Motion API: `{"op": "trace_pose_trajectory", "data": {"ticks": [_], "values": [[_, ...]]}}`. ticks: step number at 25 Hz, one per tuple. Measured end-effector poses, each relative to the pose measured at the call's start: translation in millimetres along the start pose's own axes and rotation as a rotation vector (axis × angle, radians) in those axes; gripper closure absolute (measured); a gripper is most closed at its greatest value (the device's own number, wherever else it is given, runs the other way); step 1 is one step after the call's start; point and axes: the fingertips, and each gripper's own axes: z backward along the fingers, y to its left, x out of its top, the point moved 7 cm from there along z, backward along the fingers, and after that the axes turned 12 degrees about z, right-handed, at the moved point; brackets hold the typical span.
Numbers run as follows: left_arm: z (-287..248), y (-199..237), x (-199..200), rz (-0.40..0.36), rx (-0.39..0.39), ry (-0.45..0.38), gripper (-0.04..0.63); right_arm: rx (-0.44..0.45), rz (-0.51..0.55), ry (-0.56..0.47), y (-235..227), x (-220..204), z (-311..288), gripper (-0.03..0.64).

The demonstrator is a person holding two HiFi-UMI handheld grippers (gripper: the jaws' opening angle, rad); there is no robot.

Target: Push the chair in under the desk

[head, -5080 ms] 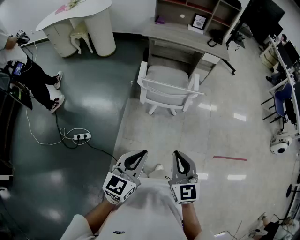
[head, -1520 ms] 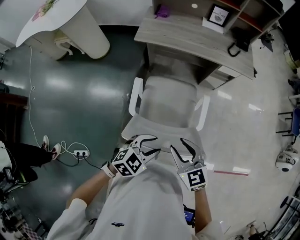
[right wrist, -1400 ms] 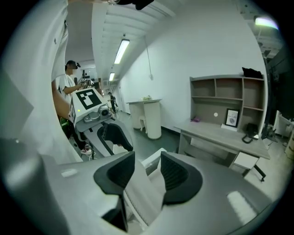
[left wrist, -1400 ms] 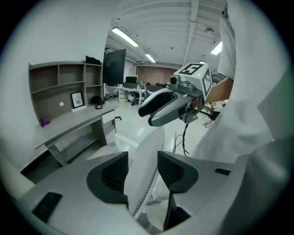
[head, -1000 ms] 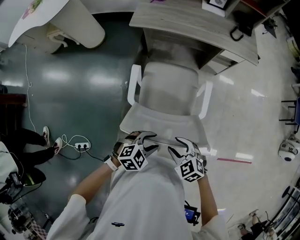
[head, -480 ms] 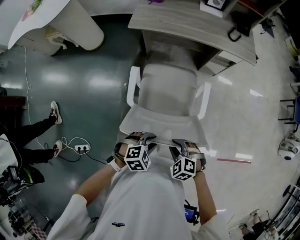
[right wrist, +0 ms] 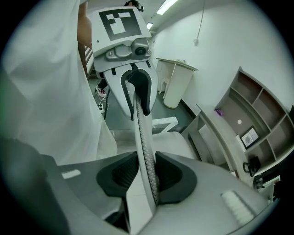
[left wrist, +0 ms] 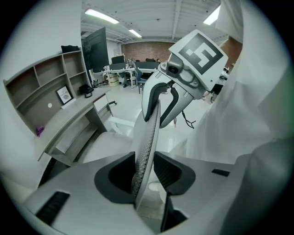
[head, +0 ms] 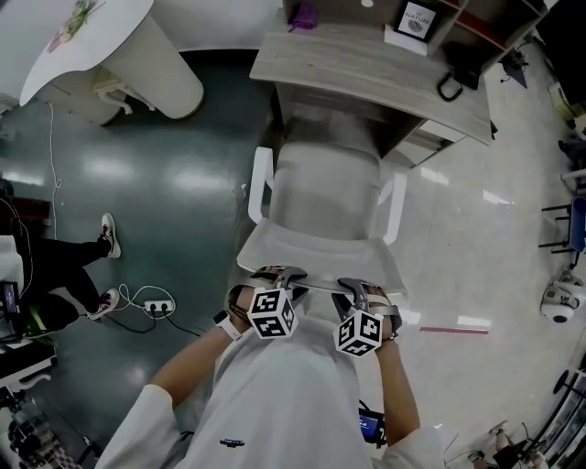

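The white chair [head: 322, 194] stands in front of the grey wooden desk [head: 366, 66], its seat facing the desk and its front just at the desk's edge. Its mesh backrest's top edge [head: 316, 286] is nearest me. My left gripper [head: 277, 278] and right gripper [head: 355, 291] sit side by side on that edge, and both have just been closing. In the left gripper view the backrest edge [left wrist: 146, 151] runs between the pads of my left gripper [left wrist: 146, 173]. In the right gripper view the same edge [right wrist: 143, 137] is pinched by my right gripper [right wrist: 146, 176].
A white round table [head: 110, 41] stands far left. A power strip with cable [head: 148, 299] lies on the dark floor at left, near a person's legs [head: 64, 261]. On the desk are a shelf unit with a framed picture [head: 417, 18] and a black object [head: 450, 84]. Red floor tape [head: 453, 328] lies at right.
Both grippers came down onto the top of the chair's backrest and their jaws closed on it. The chair's place against the desk looks about the same.
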Motion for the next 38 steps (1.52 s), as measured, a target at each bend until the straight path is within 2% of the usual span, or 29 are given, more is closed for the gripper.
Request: {"op": "trace_pose_trajectory", "data": {"ticks": [8, 11, 17, 24, 35, 38], "values": [[-11, 38, 23, -0.012, 0.031, -0.018, 0.468, -0.007, -0.004, -0.004, -46, -10, -12, 0.489], [-10, 51, 23, -0.036, 0.035, -0.022, 0.466, -0.002, -0.015, -0.008, -56, -6, -17, 0.491], [-6, 84, 24, -0.075, 0.024, -0.022, 0.462, -0.089, -0.005, -0.005, -73, 6, -30, 0.494], [-9, 105, 32, -0.139, 0.076, -0.057, 0.462, -0.069, -0.038, -0.003, -99, 6, -37, 0.494], [-28, 148, 70, -0.13, 0.098, -0.063, 0.453, -0.134, 0.008, -0.001, -151, -17, -46, 0.494], [-34, 161, 83, -0.103, 0.083, -0.052, 0.453, -0.157, 0.032, -0.003, -166, -24, -46, 0.494]]}}
